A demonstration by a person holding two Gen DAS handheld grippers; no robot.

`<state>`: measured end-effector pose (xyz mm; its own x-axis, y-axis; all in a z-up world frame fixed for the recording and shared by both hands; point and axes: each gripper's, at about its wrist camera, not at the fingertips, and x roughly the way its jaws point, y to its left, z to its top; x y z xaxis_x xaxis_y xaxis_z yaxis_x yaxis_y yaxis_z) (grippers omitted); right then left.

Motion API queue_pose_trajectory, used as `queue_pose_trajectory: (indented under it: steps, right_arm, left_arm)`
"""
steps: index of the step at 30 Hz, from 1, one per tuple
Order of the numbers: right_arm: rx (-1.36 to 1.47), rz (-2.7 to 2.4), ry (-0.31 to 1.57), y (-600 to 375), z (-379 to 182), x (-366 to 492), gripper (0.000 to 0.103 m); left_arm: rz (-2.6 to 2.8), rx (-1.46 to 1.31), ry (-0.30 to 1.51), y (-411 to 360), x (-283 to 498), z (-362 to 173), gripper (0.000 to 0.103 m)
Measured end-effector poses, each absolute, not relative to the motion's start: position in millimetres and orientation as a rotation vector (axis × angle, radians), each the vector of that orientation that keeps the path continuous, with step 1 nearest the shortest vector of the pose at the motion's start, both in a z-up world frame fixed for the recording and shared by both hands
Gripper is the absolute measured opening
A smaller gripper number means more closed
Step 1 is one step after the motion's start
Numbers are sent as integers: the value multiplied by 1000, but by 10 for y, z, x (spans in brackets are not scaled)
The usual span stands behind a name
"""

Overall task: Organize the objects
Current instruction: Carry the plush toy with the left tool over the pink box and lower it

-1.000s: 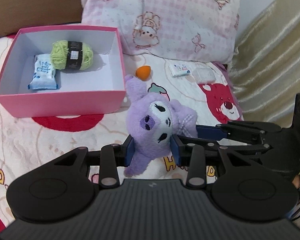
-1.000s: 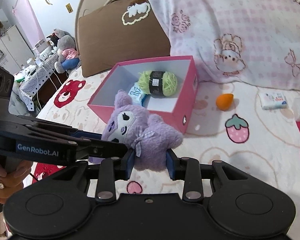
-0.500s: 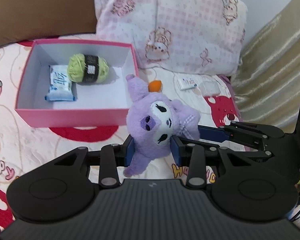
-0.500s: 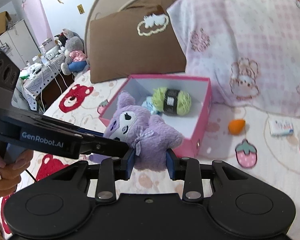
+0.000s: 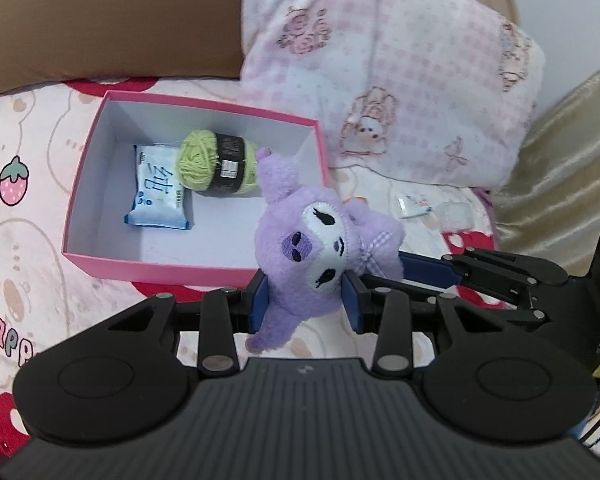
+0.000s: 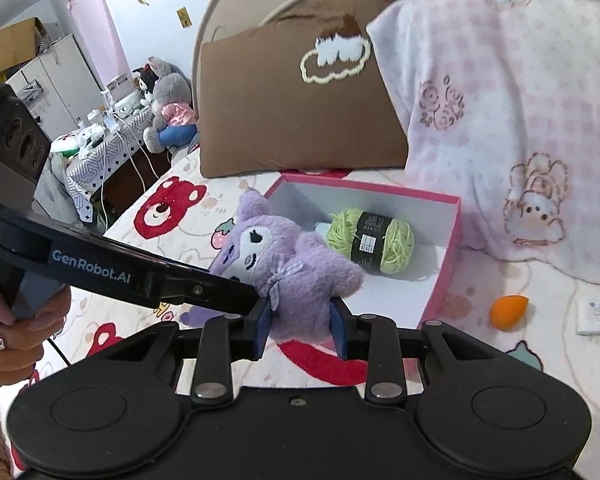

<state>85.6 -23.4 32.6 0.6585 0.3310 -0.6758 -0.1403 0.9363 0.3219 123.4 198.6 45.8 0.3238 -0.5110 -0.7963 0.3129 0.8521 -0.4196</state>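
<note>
On the bed [image 5: 40, 272], its cover printed with red bears and strawberries, a pink box [image 5: 160, 268] lies open, white inside. Within it, toward the left, a blue-and-white tissue packet [image 5: 158, 194] lies flat; just beside it on the right, touching, a ball of green yarn [image 5: 216, 166] with a black label band. A brown pillow [image 6: 300, 120] stands behind the box, a pink checked pillow [image 5: 400, 80] to its right. Over the box's near right corner, clear of the bed, hangs a purple plush toy [image 5: 312, 256], face toward the left wrist camera, a checked bow at its neck. Left tool [image 5: 306, 304] is clenched on the toy's head end, blue pads pressed into the fur on both sides. Right tool [image 6: 300, 328] grips the toy's body, pads sunk into the plush; its jaws have just been closing further on it. In the right wrist view a hand [image 6: 16, 332] holds the left tool's handle at the far left edge. Further right on the cover, well apart from the box, lie an orange egg-shaped sponge [image 6: 508, 310] and a small white packet [image 6: 598, 316].
</note>
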Motion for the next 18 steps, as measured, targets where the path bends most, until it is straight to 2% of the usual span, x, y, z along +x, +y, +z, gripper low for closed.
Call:
queue_pose_trajectory:
  steps: [10, 18]
  right_arm:
    - [195, 273, 881, -176, -134, 1413, 36]
    - [147, 269, 1006, -106, -416, 1879, 36]
  left_arm:
    - [-447, -194, 1218, 1913, 1773, 25, 37]
    - [-412, -196, 1274, 1932, 2085, -341, 37]
